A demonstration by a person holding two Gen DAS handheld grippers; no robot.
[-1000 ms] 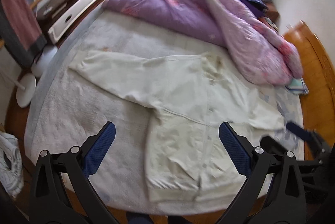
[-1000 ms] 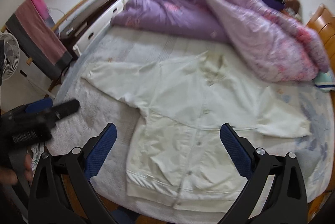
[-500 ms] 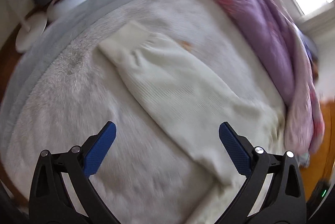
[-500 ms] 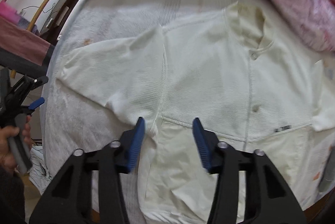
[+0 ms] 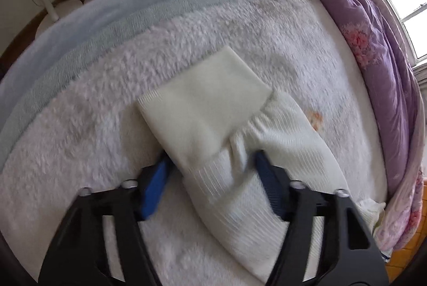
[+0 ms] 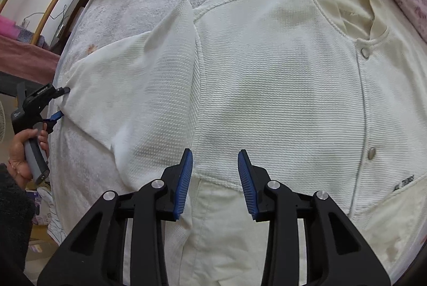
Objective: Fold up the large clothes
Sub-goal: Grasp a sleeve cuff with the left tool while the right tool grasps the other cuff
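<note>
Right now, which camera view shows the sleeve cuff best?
The left wrist view: the sleeve cuff lies large and central, just beyond the left gripper. In the right wrist view the left gripper hides the cuff at the far left.

The cardigan [image 6: 280, 99] lies flat on the bed [image 5: 80, 152], its sleeve [image 5: 240, 152] stretched out toward the bed's edge. The quilt [image 5: 379, 51] is heaped behind it. The left hand-held gripper [image 5: 210, 179] straddles the sleeve; the right hand-held gripper [image 6: 214, 179] sits over the cardigan's body, beside the armpit seam.
</note>
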